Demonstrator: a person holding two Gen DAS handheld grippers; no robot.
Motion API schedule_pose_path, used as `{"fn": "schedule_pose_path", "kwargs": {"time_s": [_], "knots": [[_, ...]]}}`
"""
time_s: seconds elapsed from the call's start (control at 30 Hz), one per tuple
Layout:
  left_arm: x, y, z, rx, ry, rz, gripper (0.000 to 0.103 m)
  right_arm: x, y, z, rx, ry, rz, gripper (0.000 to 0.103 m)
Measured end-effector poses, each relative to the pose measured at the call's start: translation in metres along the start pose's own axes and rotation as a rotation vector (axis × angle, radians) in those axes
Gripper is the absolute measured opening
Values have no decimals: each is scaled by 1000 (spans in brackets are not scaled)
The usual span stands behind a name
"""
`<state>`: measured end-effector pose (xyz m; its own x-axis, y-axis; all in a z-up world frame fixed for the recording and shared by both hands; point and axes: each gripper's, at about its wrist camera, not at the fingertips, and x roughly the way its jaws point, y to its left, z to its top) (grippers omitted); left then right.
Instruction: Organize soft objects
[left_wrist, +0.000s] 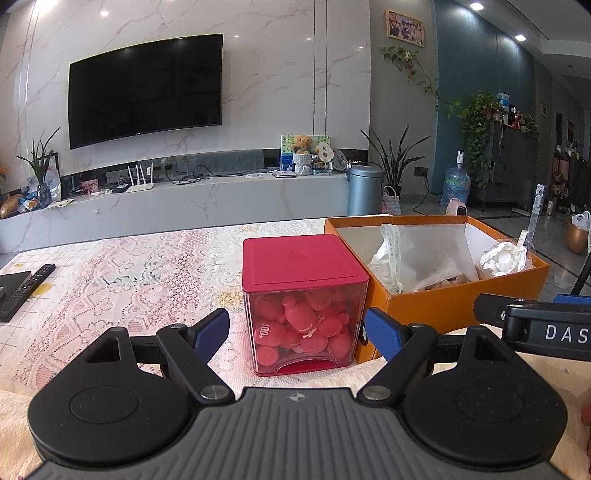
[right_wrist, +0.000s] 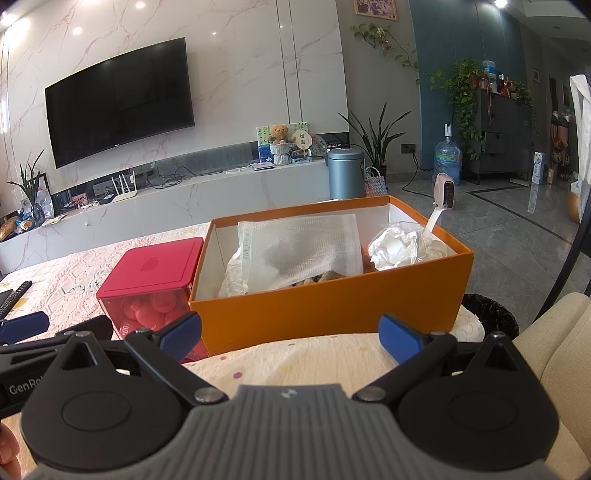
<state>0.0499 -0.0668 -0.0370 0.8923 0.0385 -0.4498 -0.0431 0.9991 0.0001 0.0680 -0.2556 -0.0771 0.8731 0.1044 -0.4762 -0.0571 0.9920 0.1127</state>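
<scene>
Pink toys in red-lidded cube (left_wrist: 304, 295) clearest left, black bin (right_wrist: 489, 312) right only

Setting: a home living room. A wall-mounted television (left_wrist: 146, 90) is hanging on a marble-look wall. Below the television, a long media console (left_wrist: 177, 199) is carrying a router and a teddy bear (left_wrist: 303, 144). Right of the television, houseplants (left_wrist: 397, 162) are standing.

Both the left gripper (left_wrist: 297, 328) and the right gripper (right_wrist: 290, 334) look alike — black linkage arms on round pivots, silver screws, a ribbed grey body. The fingers (left_wrist: 210, 330) carry blue pads — white lettering marks the side
</scene>
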Motion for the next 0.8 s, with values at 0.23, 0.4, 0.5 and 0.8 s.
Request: {"fn": "schedule_pose_path", "kwargs": {"time_s": [0.23,0.4,0.5,0.8], "knots": [[0,0,0,-6,0,-3,97,0,0,0,-1,0,0,100],[-1,0,0,-14,2,-1,97,0,0,0,-1,0,0,100],[-1,0,0,-14,1,0,97,0,0,0,-1,0,0,100],[-2,0,0,-16,-6,7,97,0,0,0,-1,0,0,100]]}}
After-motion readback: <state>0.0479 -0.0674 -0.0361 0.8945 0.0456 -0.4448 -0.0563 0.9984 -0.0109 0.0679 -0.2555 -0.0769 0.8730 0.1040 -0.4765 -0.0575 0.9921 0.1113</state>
